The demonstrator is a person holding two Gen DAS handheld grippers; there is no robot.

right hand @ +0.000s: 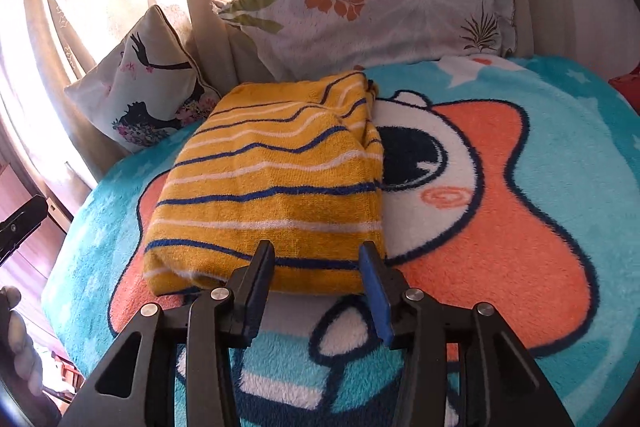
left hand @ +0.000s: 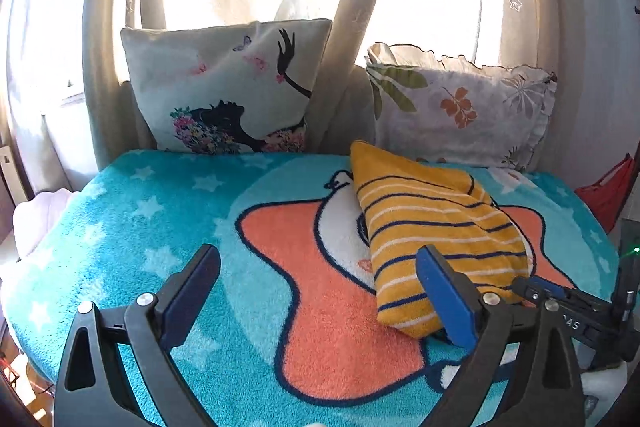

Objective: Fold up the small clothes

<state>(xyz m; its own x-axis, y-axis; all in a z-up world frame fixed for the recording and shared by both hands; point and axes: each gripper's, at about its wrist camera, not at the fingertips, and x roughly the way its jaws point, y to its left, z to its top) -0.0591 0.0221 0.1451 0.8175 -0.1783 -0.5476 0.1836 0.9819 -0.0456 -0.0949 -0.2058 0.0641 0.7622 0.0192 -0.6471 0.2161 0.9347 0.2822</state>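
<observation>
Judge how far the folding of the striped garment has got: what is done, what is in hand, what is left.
Done: the yellow striped garment lies folded into a compact stack on the blue blanket. In hand: nothing; the left gripper and right gripper both stand open. Left: perhaps neatening the bunched far edge.

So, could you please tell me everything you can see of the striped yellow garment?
The garment is mustard-yellow terry-like fabric with thin navy and white stripes. It lies folded into a thick, roughly rectangular bundle, with layered edges bunched at its far end. It rests on the fleecy turquoise blanket, covering part of the orange star print, in front of the leaf-print pillow. The right gripper stands open at its near edge, not pinching it; the open left gripper holds nothing.
</observation>
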